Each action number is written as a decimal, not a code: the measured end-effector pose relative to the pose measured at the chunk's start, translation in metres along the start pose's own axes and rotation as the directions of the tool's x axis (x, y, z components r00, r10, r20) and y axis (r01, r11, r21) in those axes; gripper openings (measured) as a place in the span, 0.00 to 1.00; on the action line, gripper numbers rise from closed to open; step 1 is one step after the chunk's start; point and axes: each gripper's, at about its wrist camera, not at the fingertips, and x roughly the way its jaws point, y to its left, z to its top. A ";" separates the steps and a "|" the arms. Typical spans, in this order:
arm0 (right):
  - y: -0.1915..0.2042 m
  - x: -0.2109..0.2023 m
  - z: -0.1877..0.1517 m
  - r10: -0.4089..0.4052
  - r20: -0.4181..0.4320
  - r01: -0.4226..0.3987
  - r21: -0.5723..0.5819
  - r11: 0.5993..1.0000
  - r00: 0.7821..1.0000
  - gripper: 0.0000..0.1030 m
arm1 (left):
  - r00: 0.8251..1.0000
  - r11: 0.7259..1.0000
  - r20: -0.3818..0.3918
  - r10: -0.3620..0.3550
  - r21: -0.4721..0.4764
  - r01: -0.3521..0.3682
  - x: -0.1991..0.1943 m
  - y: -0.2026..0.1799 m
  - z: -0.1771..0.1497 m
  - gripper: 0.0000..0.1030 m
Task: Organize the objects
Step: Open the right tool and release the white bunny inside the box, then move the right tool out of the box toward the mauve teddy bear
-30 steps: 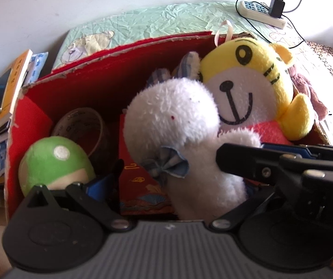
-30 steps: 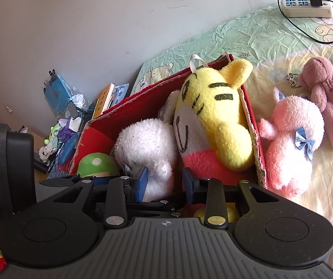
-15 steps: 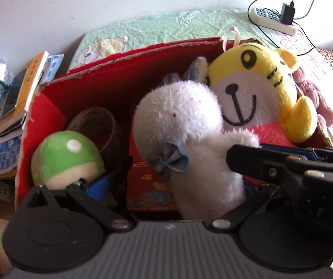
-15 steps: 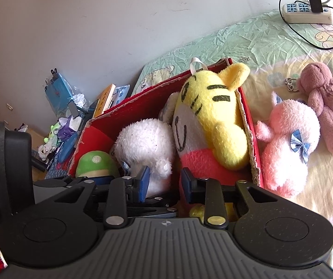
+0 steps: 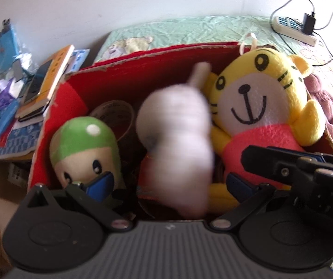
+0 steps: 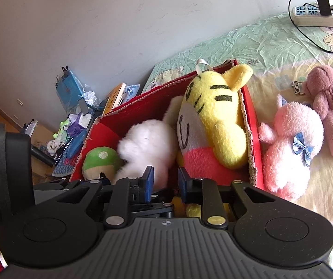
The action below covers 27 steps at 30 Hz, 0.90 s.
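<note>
A red cardboard box [image 5: 143, 74] on the bed holds a green mushroom plush [image 5: 85, 146], a white rabbit plush [image 5: 178, 144] and a yellow tiger plush [image 5: 254, 107]. The white rabbit is blurred with motion in the left wrist view. It stands between the wide-apart blue pads [image 5: 101, 182] of my left gripper [image 5: 169, 183], which is open and not pressing it. My right gripper [image 6: 165, 181] hangs over the box's near side. Its jaws are closing to a narrow gap with nothing between them. The white rabbit [image 6: 147, 144] sits just beyond its left pad.
A pink rabbit plush [image 6: 291, 148] and a mauve bear plush [image 6: 331, 111] lie on the bed right of the box. A power strip [image 6: 315, 16] with cables lies at the back. Books and clutter [image 5: 47, 86] sit left of the box. A tape roll [image 5: 115, 114] lies inside it.
The white rabbit has gone from sharp to blurred and shifted between the left pads. The green mushroom plush now shows its face. The right gripper's jaws have narrowed.
</note>
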 end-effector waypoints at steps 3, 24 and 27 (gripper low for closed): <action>0.000 0.000 0.000 0.008 -0.005 -0.008 -0.004 1.000 1.000 0.20 | 1.000 1.000 -0.004 0.020 -0.022 -0.020 -0.002 -0.001 -0.001 1.00; -0.018 -0.052 -0.016 0.080 0.169 -0.092 0.066 0.994 0.982 0.30 | 0.986 0.995 0.133 0.098 -0.042 -0.093 -0.044 0.008 -0.006 0.99; -0.022 -0.064 -0.021 0.056 0.221 -0.076 0.085 0.993 0.974 0.30 | 0.982 0.997 0.174 0.074 -0.015 -0.073 -0.056 0.003 -0.003 0.99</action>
